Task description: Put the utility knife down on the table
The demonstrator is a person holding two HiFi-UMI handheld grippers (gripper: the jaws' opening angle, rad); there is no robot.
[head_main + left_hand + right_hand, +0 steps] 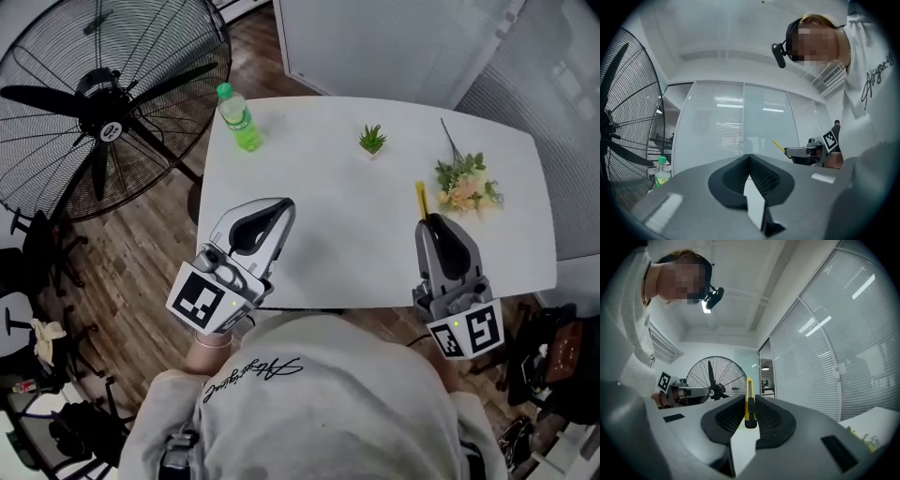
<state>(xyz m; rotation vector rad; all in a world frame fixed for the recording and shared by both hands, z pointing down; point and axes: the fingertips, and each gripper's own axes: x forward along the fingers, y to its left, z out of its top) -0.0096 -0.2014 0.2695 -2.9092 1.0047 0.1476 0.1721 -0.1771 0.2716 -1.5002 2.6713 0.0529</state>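
Observation:
A yellow utility knife (pixel 749 401) with a black slider is clamped between the jaws of my right gripper (pixel 749 399), its blade end sticking out ahead. In the head view the knife (pixel 421 200) pokes forward from the right gripper (pixel 429 219) over the near right part of the white table (pixel 328 216). My left gripper (pixel 284 205) hovers over the table's near left edge. Its jaws meet with nothing between them in the left gripper view (pixel 750 157). The yellow knife (pixel 778 146) and the right gripper also show there, off to the right.
On the table stand a green bottle (pixel 238 118) at the far left, a small potted plant (pixel 372 140) in the middle back, and a bunch of flowers (pixel 463 186) at the right. A large black floor fan (pixel 103 103) stands left of the table. My torso is at the near edge.

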